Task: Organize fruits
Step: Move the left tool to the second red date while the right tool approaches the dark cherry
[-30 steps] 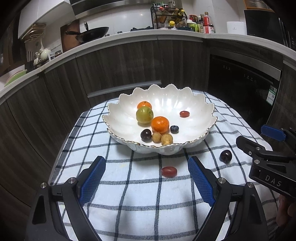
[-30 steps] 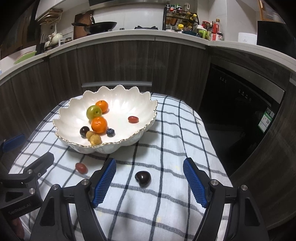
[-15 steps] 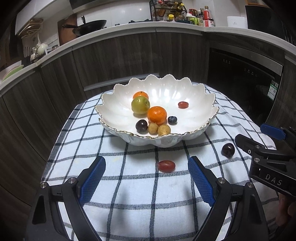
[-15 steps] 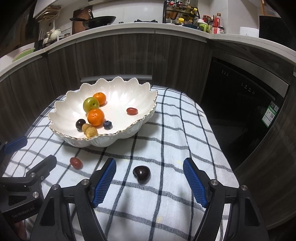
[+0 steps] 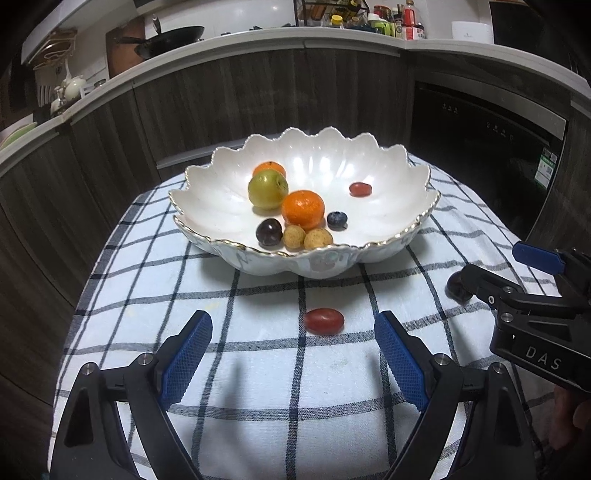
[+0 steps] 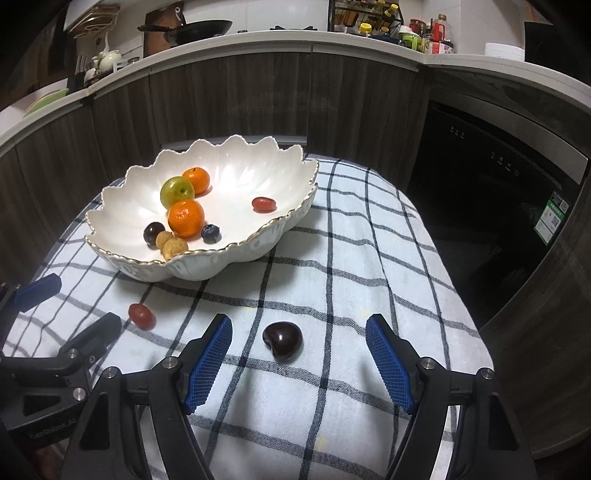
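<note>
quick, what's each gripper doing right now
Left gripper: open, empty, red grape just ahead on the cloth.
Right gripper: open, empty, dark cherry between its fingers, untouched.

A: What's under everything?
B: A white tablecloth with dark checks [image 6: 347,258], draped over the table.
A: And at twelve o'clock?
B: Dark wood-grain cabinets [image 5: 229,96] under a pale countertop [image 5: 332,44]; a black wok [image 6: 199,27] sits on it at eleven o'clock, a rack of bottles and jars [image 6: 373,16] at one o'clock.
A: Three o'clock?
B: A black built-in appliance [image 6: 491,192] with a green sticker [image 6: 554,221]
</note>
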Demonstrator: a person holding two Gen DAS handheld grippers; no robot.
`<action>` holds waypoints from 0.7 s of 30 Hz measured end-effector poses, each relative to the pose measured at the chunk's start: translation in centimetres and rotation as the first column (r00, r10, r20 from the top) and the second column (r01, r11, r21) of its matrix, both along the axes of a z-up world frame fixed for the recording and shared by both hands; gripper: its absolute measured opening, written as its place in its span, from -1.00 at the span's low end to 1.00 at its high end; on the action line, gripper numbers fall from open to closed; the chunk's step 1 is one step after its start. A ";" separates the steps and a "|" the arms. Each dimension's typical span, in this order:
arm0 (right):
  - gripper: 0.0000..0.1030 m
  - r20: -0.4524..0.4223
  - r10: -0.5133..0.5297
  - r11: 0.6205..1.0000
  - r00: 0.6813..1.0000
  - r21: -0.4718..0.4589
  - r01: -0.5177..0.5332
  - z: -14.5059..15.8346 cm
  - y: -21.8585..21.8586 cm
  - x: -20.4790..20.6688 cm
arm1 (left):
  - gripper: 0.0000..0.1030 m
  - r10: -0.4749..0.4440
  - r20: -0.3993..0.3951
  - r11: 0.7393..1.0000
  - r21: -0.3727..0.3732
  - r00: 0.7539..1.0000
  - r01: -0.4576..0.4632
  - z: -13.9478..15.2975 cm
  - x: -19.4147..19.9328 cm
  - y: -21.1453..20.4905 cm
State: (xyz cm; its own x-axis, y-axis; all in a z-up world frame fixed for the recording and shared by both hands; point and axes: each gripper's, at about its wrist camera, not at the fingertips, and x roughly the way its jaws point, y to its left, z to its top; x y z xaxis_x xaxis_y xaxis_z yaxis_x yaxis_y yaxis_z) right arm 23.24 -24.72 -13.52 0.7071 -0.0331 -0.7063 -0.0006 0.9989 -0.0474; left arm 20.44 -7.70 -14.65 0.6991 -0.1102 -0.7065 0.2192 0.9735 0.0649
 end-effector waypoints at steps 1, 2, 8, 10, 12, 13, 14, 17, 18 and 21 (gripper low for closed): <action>0.47 -0.003 0.001 1.000 1.000 -0.001 -0.001 -0.1 0.0 0.1 | 0.73 -0.001 -0.004 1.000 0.000 1.000 0.001 -0.2 0.1 -0.1; 0.47 -0.008 0.004 1.000 1.000 0.000 -0.004 -0.3 0.1 0.2 | 0.69 -0.002 -0.008 1.000 0.000 1.000 0.002 -0.3 0.2 -0.1; 0.47 -0.028 0.011 1.000 1.000 0.008 -0.011 -1.2 0.1 0.6 | 0.46 -0.011 -0.033 1.000 -0.003 0.999 0.011 -1.1 1.1 -0.5; 0.47 -0.032 0.014 1.000 0.999 0.012 -0.013 -1.4 0.2 0.8 | 0.43 -0.013 -0.040 1.000 -0.004 0.999 0.013 -1.3 1.3 -0.6; 0.47 -0.035 0.017 1.000 0.999 0.013 -0.017 -1.5 0.2 0.9 | 0.37 -0.017 -0.048 1.000 -0.004 0.999 0.017 -1.5 1.5 -0.8; 0.47 -0.038 0.019 1.000 0.999 0.014 -0.019 -1.6 0.3 1.0 | 0.36 -0.020 -0.052 1.000 -0.003 0.998 0.020 -1.6 1.6 -0.8; 0.47 -0.040 0.021 1.000 0.999 0.015 -0.020 -1.6 0.3 1.1 | 0.34 -0.022 -0.057 1.000 -0.003 0.998 0.022 -1.8 1.7 -0.9; 0.47 -0.048 0.025 1.000 0.999 0.018 -0.025 -1.9 0.4 1.2 | 0.25 -0.026 -0.072 1.000 -0.007 0.997 0.026 -2.2 2.1 -1.0; 0.47 -0.053 0.028 0.999 0.998 0.018 -0.027 -1.9 0.5 1.3 | 0.22 -0.027 -0.078 1.000 -0.007 0.997 0.027 -2.3 2.2 -1.1; 0.47 -0.060 0.030 0.999 0.998 0.014 -0.029 -2.1 0.7 1.5 | 0.18 -0.022 -0.095 1.000 -0.012 0.995 0.020 -2.8 2.6 -1.1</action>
